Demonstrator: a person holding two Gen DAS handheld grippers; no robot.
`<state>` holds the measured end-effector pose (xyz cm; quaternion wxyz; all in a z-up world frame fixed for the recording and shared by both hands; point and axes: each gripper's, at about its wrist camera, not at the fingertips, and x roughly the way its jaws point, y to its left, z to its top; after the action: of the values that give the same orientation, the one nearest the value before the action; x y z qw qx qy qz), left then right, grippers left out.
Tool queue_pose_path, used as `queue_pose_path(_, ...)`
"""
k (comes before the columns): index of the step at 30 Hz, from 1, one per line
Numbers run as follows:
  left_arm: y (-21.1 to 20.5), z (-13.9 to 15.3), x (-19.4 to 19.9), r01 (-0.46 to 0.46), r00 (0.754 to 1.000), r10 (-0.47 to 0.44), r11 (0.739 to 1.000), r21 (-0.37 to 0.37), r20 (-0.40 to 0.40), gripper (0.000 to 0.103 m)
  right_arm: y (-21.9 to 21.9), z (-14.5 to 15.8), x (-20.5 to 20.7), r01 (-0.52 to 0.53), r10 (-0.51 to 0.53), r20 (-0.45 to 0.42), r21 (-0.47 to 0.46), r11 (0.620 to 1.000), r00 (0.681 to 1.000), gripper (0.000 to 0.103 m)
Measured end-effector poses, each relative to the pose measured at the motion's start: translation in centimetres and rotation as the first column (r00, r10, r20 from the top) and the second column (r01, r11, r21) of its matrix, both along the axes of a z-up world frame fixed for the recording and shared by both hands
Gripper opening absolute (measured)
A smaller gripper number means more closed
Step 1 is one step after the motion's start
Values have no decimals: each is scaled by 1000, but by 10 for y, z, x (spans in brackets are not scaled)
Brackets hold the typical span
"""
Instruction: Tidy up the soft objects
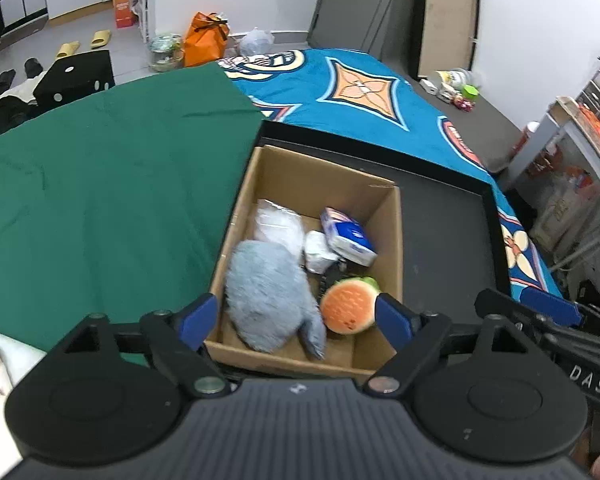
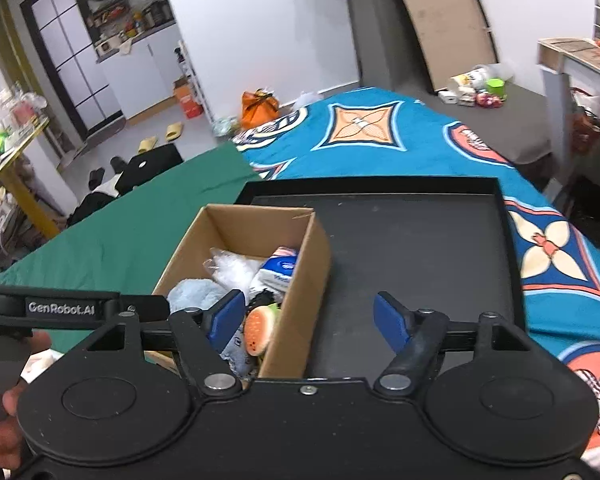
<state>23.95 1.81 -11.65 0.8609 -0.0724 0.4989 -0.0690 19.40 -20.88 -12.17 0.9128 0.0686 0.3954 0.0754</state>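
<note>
A: Item one, left gripper (image 1: 296,318)?

B: Jaws spread, empty, tilted down above the cardboard box (image 1: 394,240). Right gripper (image 2: 310,322): likewise parted, empty, over the box's right wall and the black tray (image 2: 420,240).

A: Contents?

B: Grey-blue plush (image 1: 266,292), hamburger toy (image 1: 350,306), tissue pack (image 1: 348,236), clear bag (image 1: 278,222). All probably light, squashy; pinch the plush mid-body.

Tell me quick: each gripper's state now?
Left gripper: open, holding nothing, above the cardboard box.
Right gripper: open, holding nothing.
</note>
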Motion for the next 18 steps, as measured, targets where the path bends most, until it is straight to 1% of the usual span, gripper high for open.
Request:
queue_pose_path(3,-9,8,-10,11,1000,-11,1000,20,15,87,-11,7,-10,25,-25,16,8,1000,1000,87)
queue_pose_path(5,-13,14,-17,13,1000,-14,999,31,24,89,-17,11,-16,37,-37,27,5,999,999,91)
queue_pose_path(6,-14,17,-19,13,999,-14,999,34,30,91,-19,12,-19,41,-41,30,6,999,999,94)
queue_pose_path(11,-20,32,-36,13,998,-16,998,53,57,100,-28,19,-33,51,-52,39,19,999,998,103)
queue_pose_path(12,-20,34,-39,13,998,-17,998,56,64,102,-30,21,-37,54,-55,44,26,998,998,103)
queue_pose_path(18,-25,51,-58,16,993,-23,998,59,114,102,-38,31,-53,67,-69,51,42,997,996,103)
